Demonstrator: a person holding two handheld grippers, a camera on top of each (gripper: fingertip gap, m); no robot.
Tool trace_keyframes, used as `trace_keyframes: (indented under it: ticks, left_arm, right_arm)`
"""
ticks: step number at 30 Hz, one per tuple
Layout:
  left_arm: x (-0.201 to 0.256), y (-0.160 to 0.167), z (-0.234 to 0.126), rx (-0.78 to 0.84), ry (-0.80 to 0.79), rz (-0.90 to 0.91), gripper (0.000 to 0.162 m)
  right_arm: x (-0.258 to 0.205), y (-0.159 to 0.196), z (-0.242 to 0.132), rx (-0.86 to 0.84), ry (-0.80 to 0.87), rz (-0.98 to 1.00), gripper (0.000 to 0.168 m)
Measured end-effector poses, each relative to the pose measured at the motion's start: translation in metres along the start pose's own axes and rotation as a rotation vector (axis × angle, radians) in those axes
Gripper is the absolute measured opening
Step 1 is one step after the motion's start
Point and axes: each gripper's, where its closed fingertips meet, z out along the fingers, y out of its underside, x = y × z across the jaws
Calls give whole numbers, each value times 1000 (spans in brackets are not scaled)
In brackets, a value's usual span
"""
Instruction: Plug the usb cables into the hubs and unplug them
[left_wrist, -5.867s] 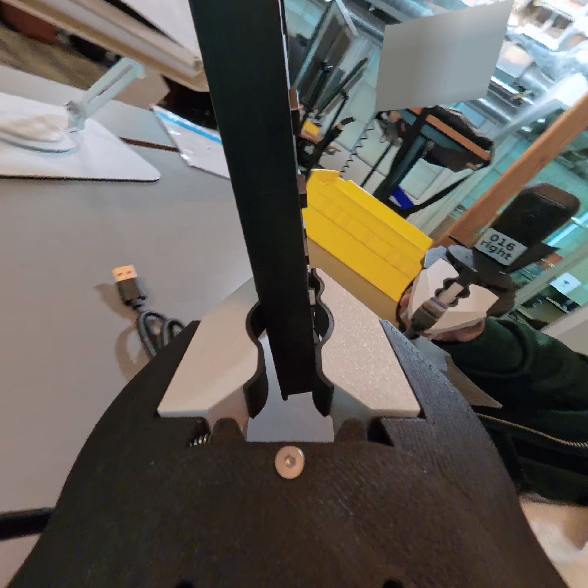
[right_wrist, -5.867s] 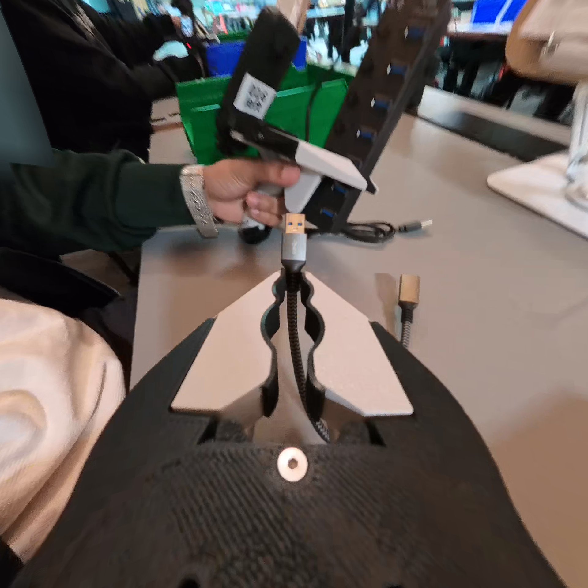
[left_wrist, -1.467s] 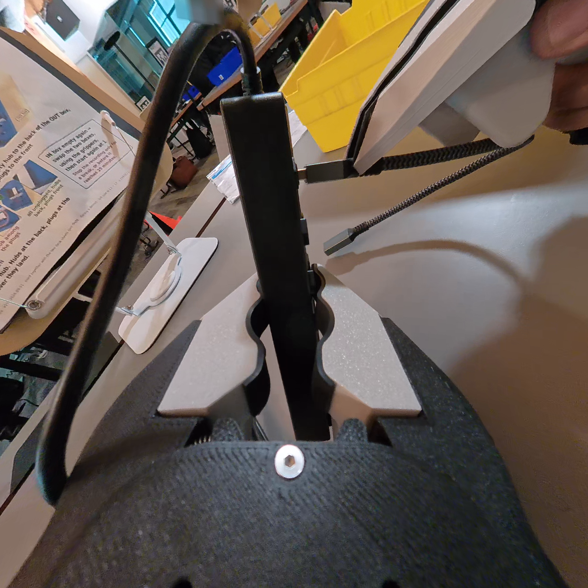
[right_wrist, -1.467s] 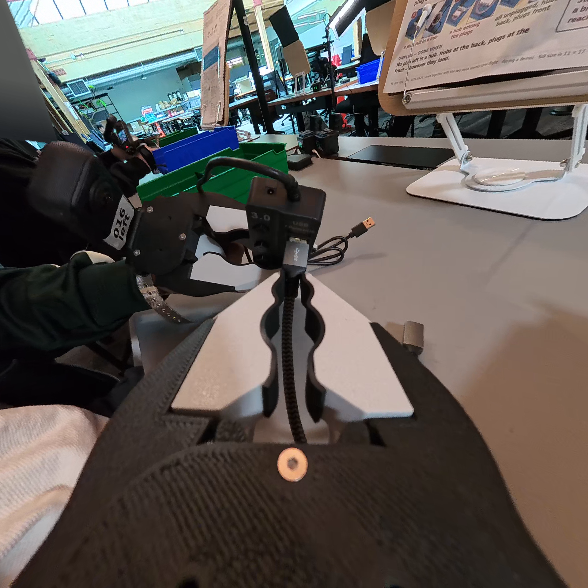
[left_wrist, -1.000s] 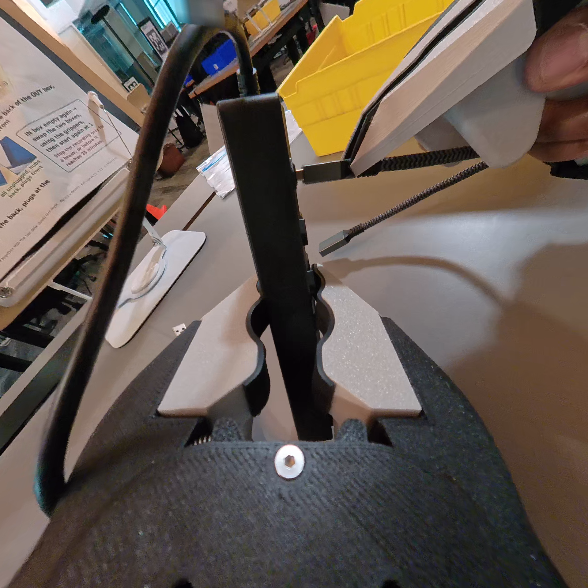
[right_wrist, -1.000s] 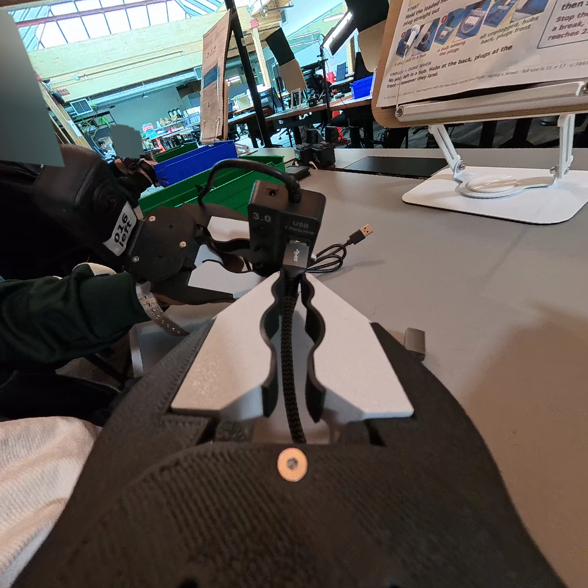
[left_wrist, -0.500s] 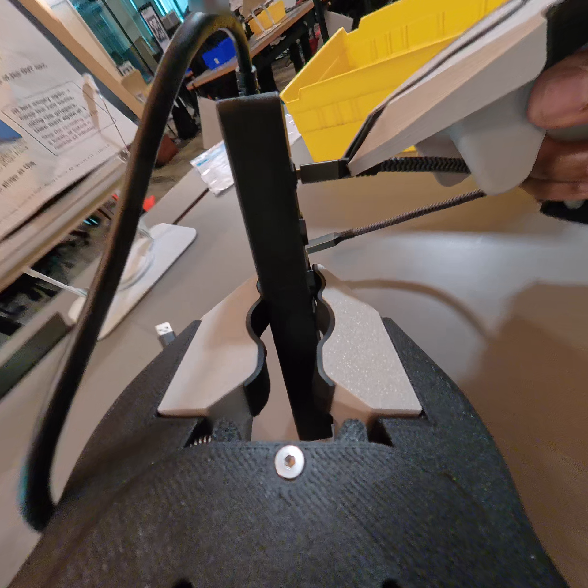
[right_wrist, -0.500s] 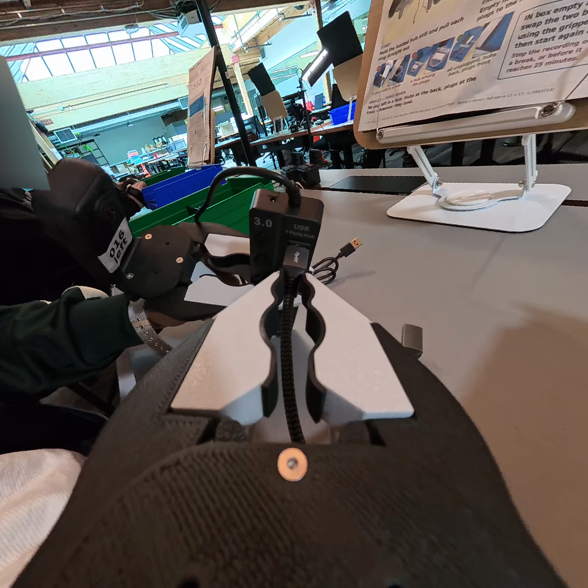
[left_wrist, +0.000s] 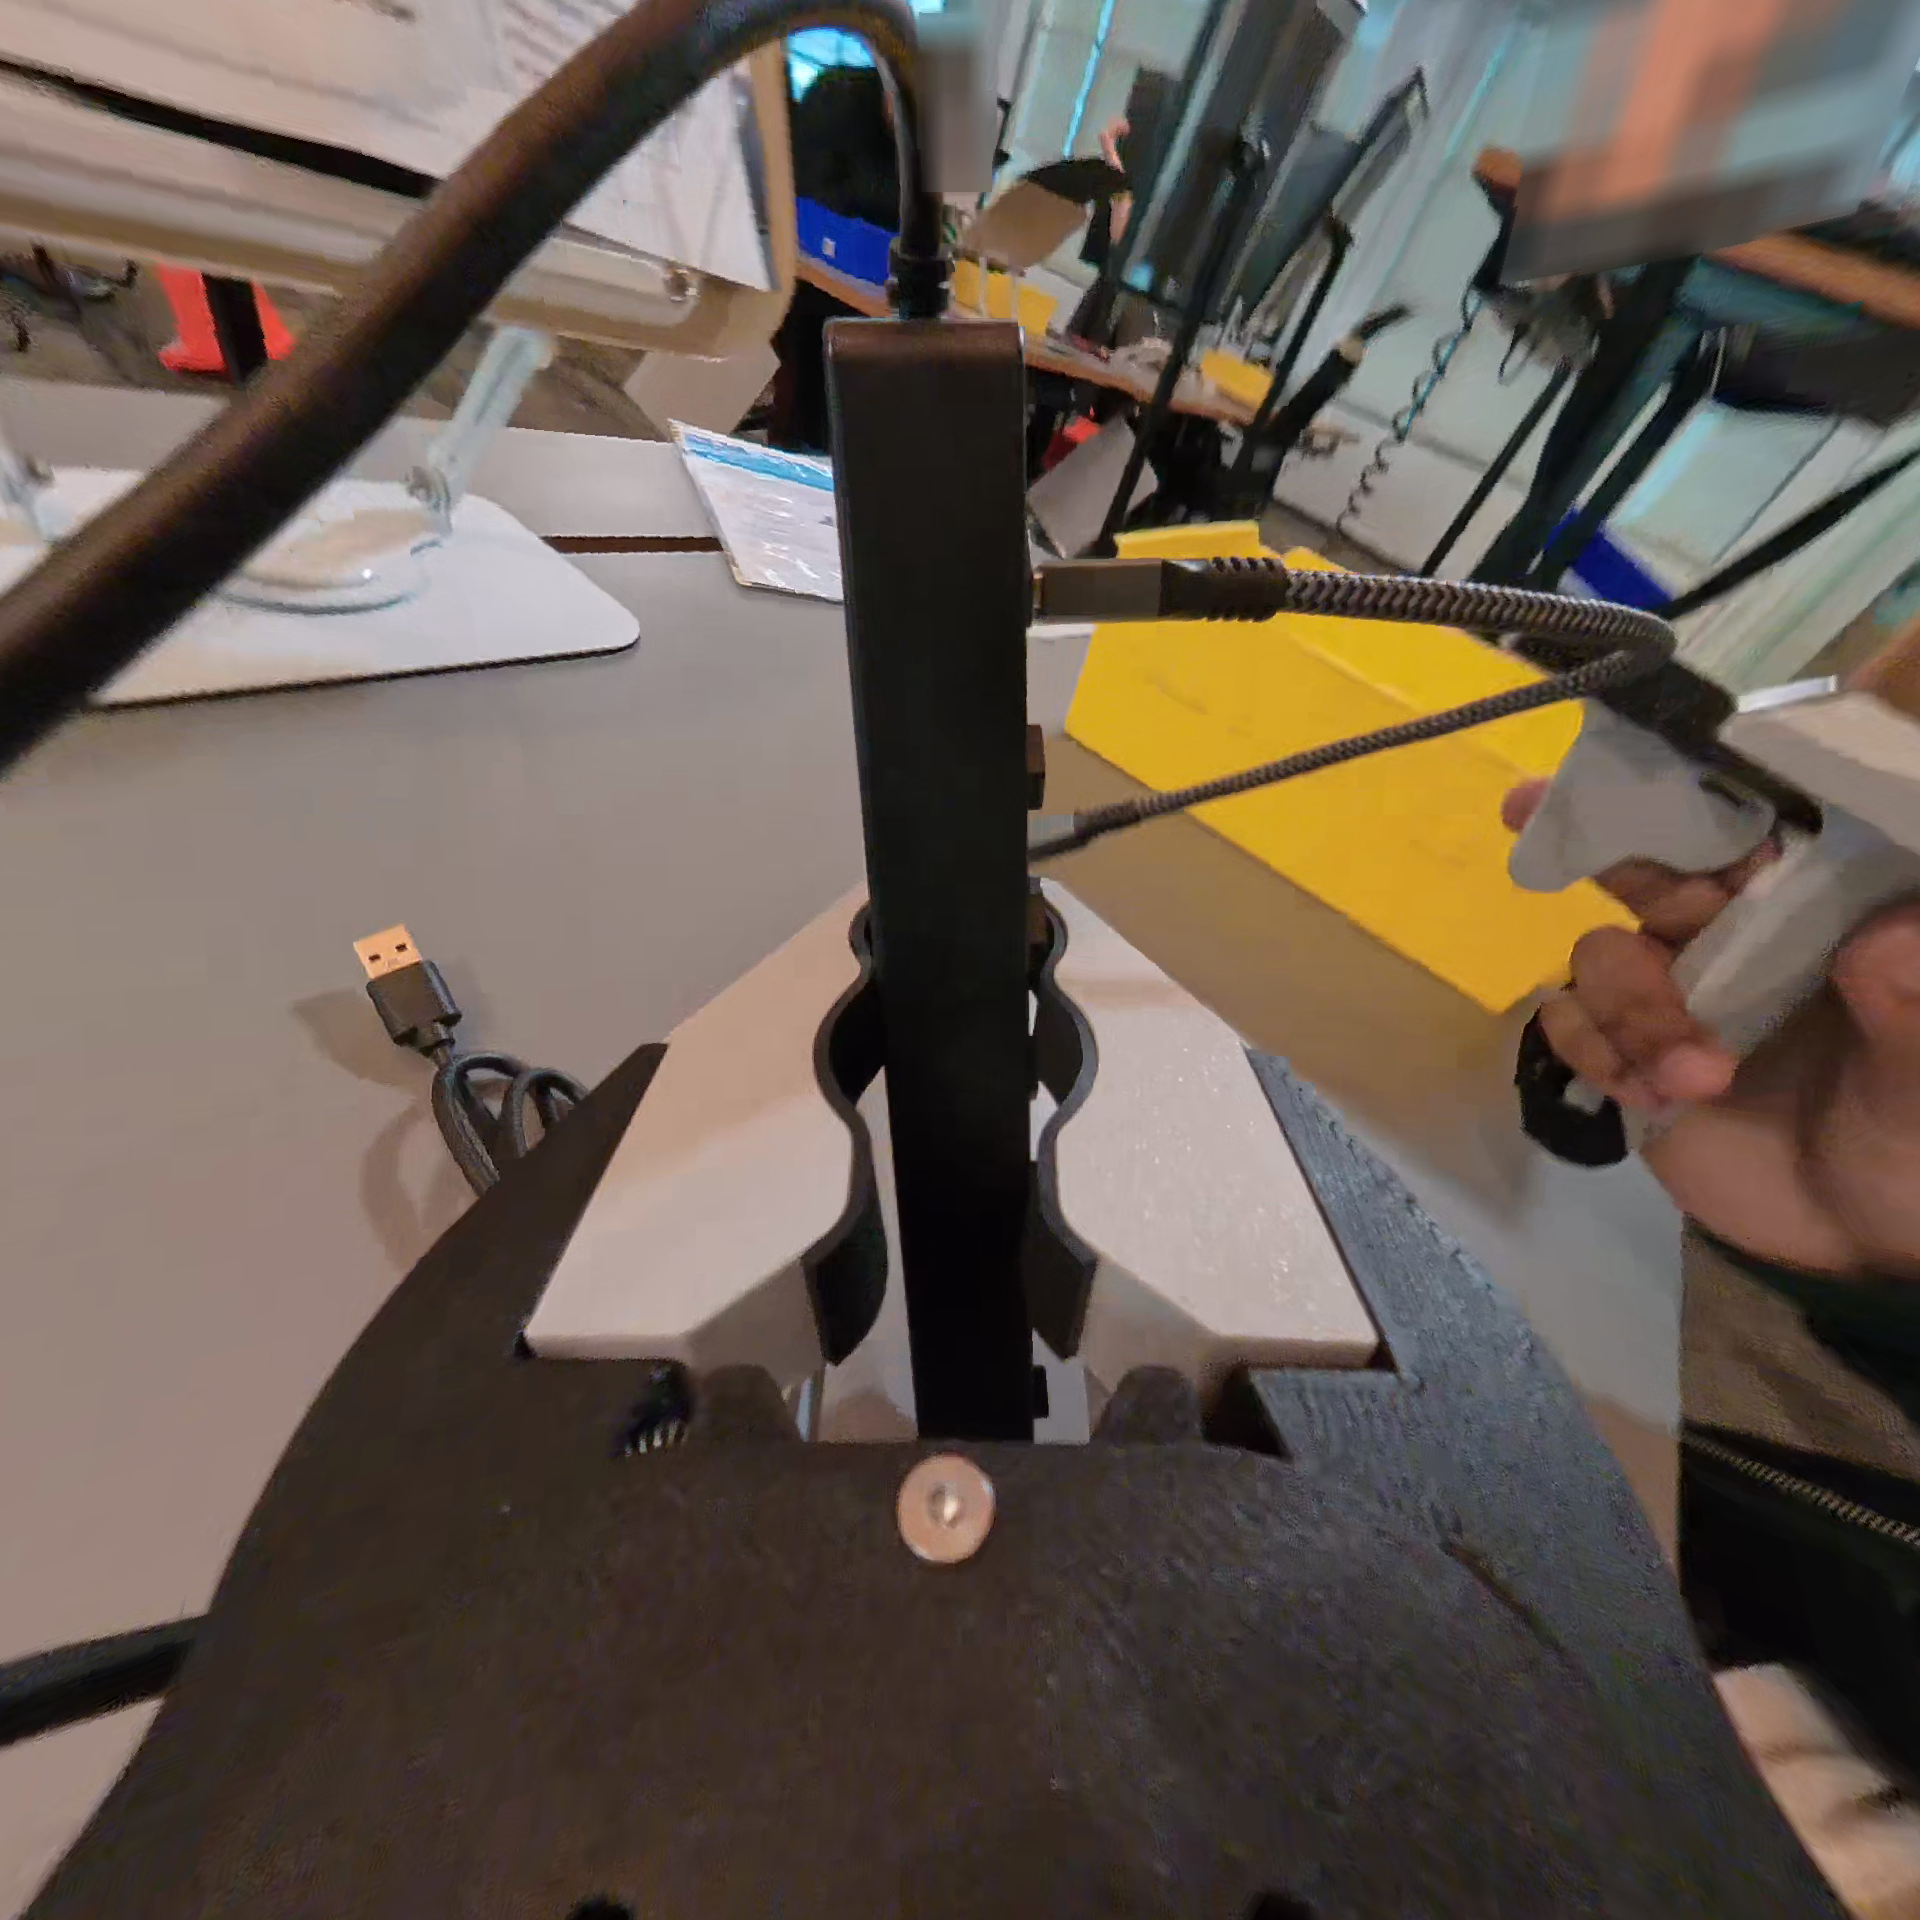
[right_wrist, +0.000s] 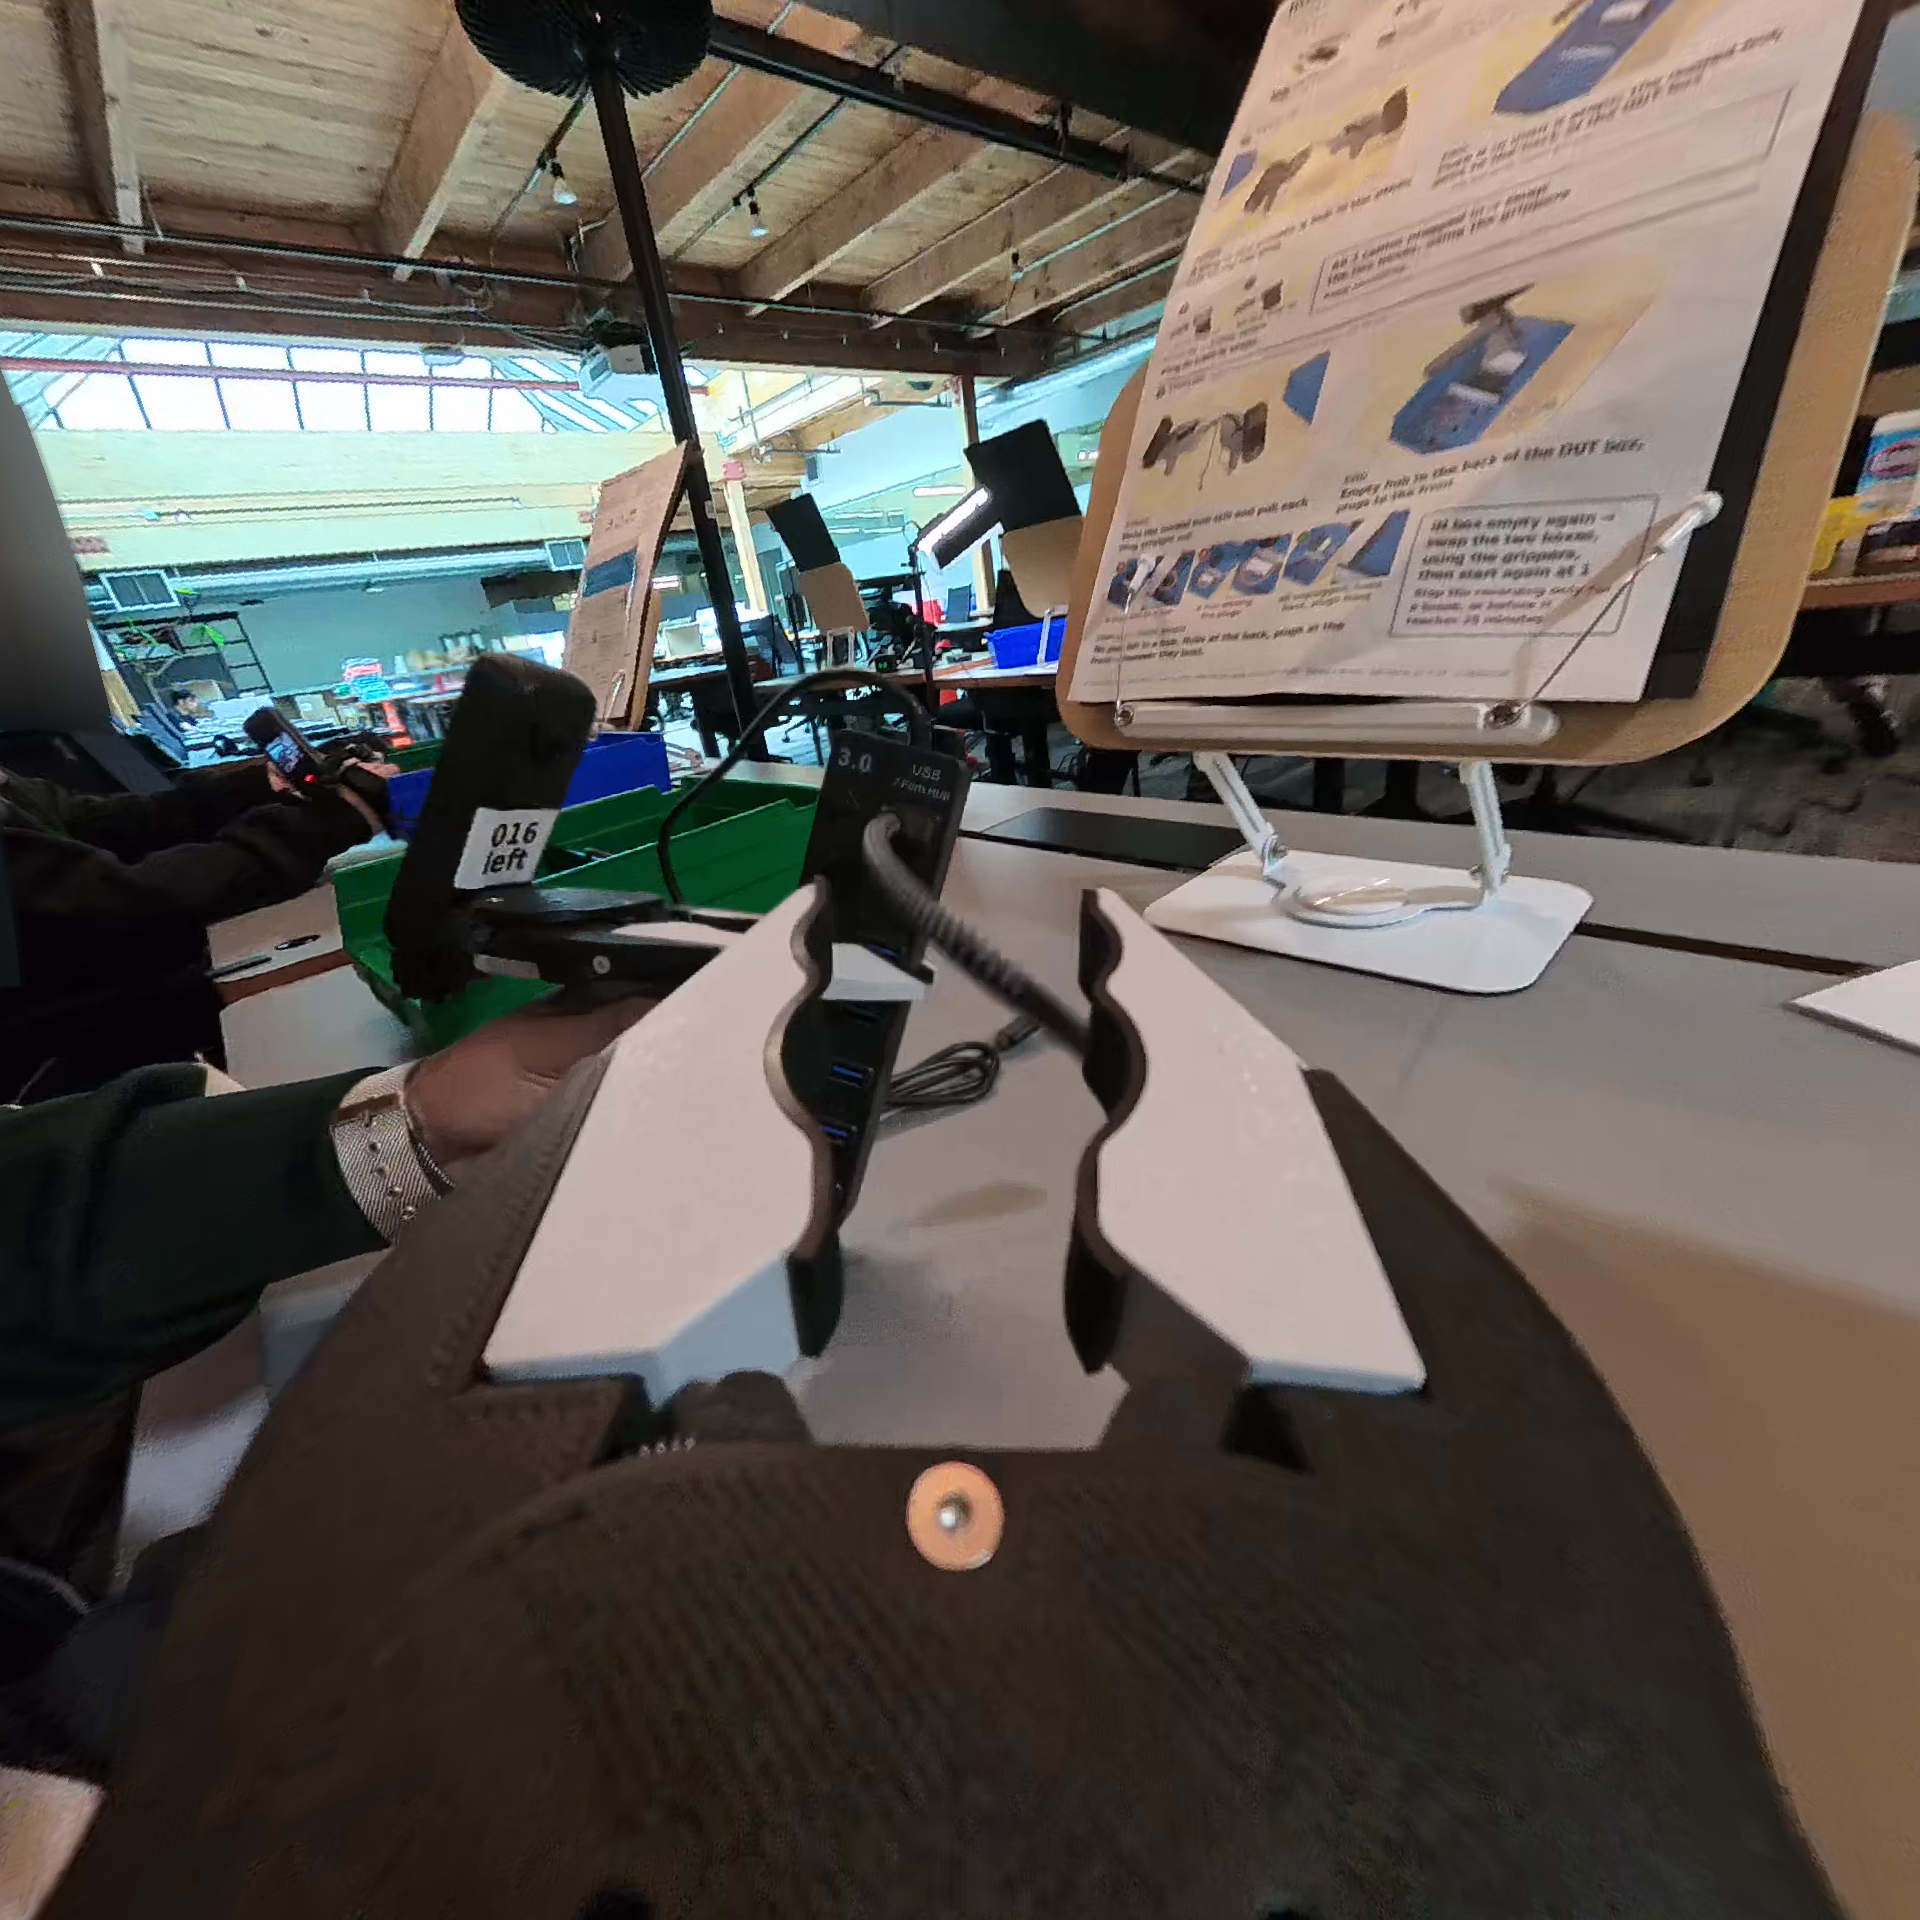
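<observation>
In the left wrist view, a grey tabletop (left_wrist: 644, 810) stretches away. A white stand base (left_wrist: 343, 613) sits at the far left, a yellow bin (left_wrist: 1340, 758) at the far right, and a plastic-wrapped leaflet (left_wrist: 774, 509) lies between them. A loose black USB plug (left_wrist: 400, 982) with its coiled lead rests on the tabletop at the near left, clear of everything else. The left gripper (left_wrist: 951, 1049) is clamped on a black hub (left_wrist: 935, 727), which stands upright between the closed fingers; the hub's own thick black cord (left_wrist: 343, 343) arcs from its top over to the left. A braided cable (left_wrist: 1434, 613) is seated by its grey plug in a port on the hub's right face and loops right to the other handheld gripper, blurred, gripped in a hand (left_wrist: 1652, 1039) at the right edge.

In the right wrist view, the right gripper (right_wrist: 951, 997) is spread wide with nothing clasped; the braided cable (right_wrist: 966, 945) merely passes through the gap, slanting from the hub (right_wrist: 883, 831) down toward the right finger. The hub stands tilted just beyond the left finger, held by the left gripper (right_wrist: 790, 961), whose hand (right_wrist: 499, 1081) and dark green sleeve (right_wrist: 156, 1205) reach in from the left. A green bin (right_wrist: 717, 842) lies behind. A printed sheet on a board stand (right_wrist: 1455, 416) rises at the far right, with its white base (right_wrist: 1371, 914) on the tabletop (right_wrist: 1662, 1195).
</observation>
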Motion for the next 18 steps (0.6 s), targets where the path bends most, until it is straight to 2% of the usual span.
trace_keyframes:
  ticks: [5, 10, 18]
  left_arm:
    - [-20, -4, -5, 47, 0, -177, 21]
    - [-28, -6, -8, 76, 18, -280, 21]
    - [-28, -5, -7, 74, 9, -246, 21]
  right_arm:
    - [-1, 9, 3, -36, -4, -7, 50]
    - [-4, 21, 7, -82, -34, 21, 49]
    - [-16, 33, 10, -148, -87, -30, 44]
